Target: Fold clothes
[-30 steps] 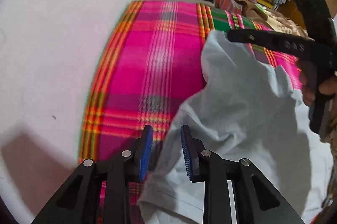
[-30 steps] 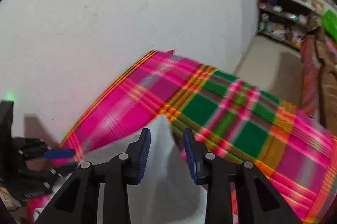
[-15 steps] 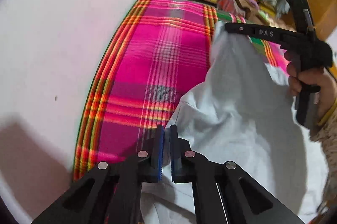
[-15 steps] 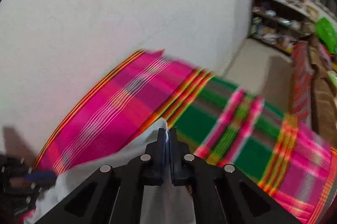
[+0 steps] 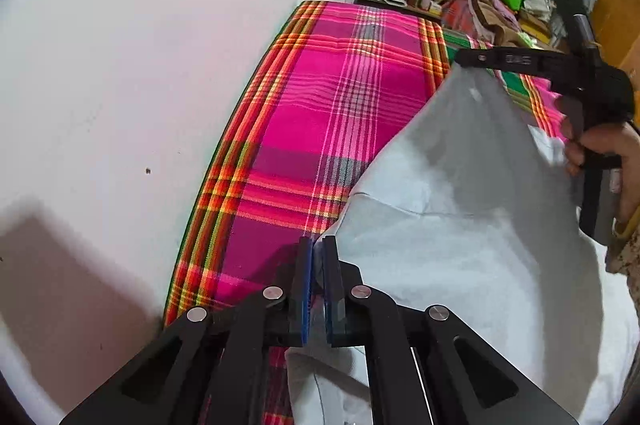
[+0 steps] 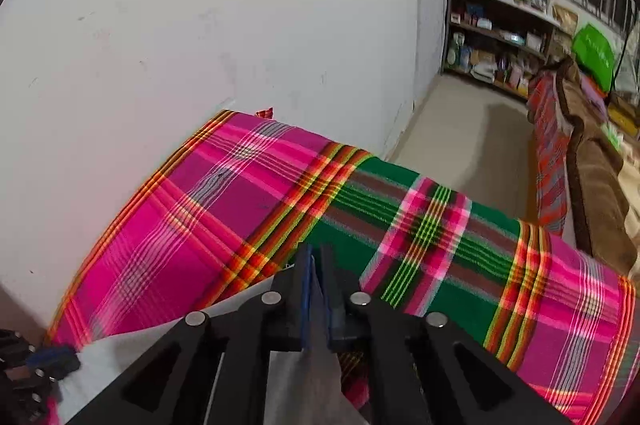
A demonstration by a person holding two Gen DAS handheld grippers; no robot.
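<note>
White garment (image 5: 460, 225), lifted off plaid bedcover (image 5: 340, 113), hangs between left gripper (image 5: 316, 257) and right gripper (image 6: 316, 265), each clamped on one edge; no fold made yet, folding remains.

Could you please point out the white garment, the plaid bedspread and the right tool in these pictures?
white garment (image 5: 460, 249): left wrist view, on its smooth middle panel.
plaid bedspread (image 6: 192, 209): right wrist view, on a bare pink square near the wall.
right tool (image 6: 316, 265): right wrist view, between its fingertips, pinching the garment's edge.
</note>
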